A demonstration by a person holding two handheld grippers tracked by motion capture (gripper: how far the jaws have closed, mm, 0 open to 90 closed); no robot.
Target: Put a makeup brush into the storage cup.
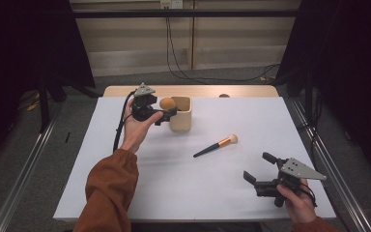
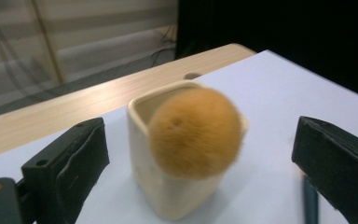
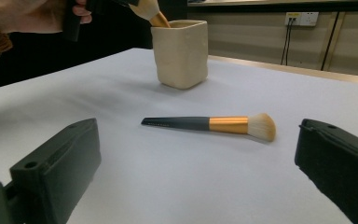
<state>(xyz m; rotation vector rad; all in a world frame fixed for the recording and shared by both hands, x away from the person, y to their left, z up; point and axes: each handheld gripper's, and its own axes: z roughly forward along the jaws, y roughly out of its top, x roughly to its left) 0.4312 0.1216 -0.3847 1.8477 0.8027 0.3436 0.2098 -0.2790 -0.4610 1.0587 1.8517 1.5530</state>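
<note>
So we've got the cream holder (image 1: pixel 181 113) as our anchor, sitting toward the far side of the white counter (image 1: pixel 125 183). Just left of the holder is our left gripper (image 1: pixel 162 115), fingers spread wide with nothing pinched between them; the fluffy brush (image 1: pixel 167 103) stands head-up in the holder and leans over its left rim toward those fingers, looking let go. In the left gripper view the brush head (image 2: pixel 194 132) sits right in front of the holder wall, between the two fingers but apart from both.

Right of the holder and nearer to us lies the second brush (image 1: pixel 216 145), flat on the counter, long axis running diagonally, bristles toward the holder, dark handle toward us. Further right, our right gripper (image 1: pixel 260 171) hovers with its fingers released, facing that brush side-on, so it's clearly the closer hand for it.

Beyond the holder: a wooden strip, grey floor, cables, dark curtains.
</note>
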